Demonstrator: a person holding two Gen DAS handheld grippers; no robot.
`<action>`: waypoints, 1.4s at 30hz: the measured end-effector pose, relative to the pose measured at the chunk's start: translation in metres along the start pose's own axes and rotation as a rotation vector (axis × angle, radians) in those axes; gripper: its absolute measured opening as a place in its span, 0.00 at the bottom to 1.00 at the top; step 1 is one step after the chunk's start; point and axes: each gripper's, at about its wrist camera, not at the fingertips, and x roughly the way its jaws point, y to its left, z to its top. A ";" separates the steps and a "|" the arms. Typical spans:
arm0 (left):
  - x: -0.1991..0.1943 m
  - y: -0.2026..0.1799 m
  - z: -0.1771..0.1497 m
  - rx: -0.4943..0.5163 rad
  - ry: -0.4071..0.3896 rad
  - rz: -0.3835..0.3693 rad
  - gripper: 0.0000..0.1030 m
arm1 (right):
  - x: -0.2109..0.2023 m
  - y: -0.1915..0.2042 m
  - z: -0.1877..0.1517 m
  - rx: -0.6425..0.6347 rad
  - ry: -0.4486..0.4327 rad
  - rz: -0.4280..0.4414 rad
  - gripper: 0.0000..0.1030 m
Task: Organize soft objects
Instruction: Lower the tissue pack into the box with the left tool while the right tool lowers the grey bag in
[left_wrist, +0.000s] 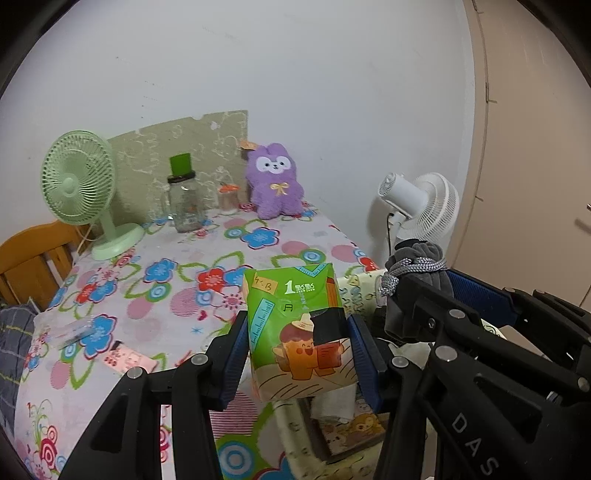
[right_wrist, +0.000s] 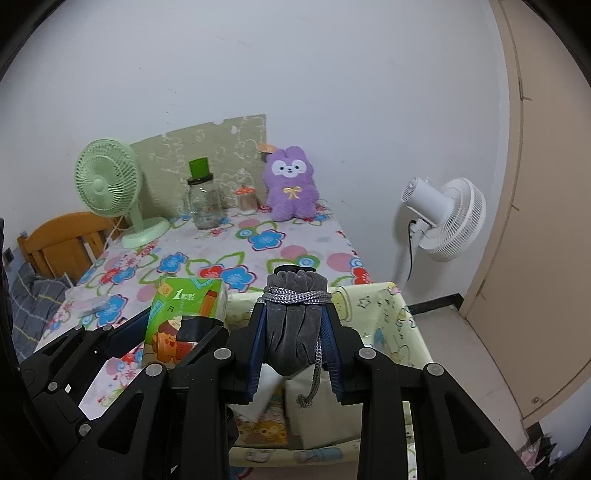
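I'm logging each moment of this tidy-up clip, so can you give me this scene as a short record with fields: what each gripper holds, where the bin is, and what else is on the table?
left gripper: shut on green tissue pack
right gripper: shut on grey drawstring pouch
storage bin: pale yellow, cartoon print, open, below both grippers at the table's near edge
table: floral cloth
at the back: green fan, glass jar, purple plush toy
on the floor: white fan
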 end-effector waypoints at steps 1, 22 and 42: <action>0.002 -0.003 0.000 0.005 0.004 -0.003 0.52 | 0.001 -0.002 -0.001 0.002 0.004 -0.005 0.32; 0.046 -0.032 -0.006 0.081 0.144 -0.065 0.59 | 0.034 -0.040 -0.018 0.068 0.085 -0.034 0.32; 0.033 -0.027 0.001 0.137 0.148 -0.057 0.85 | 0.043 -0.032 -0.011 0.077 0.075 -0.011 0.59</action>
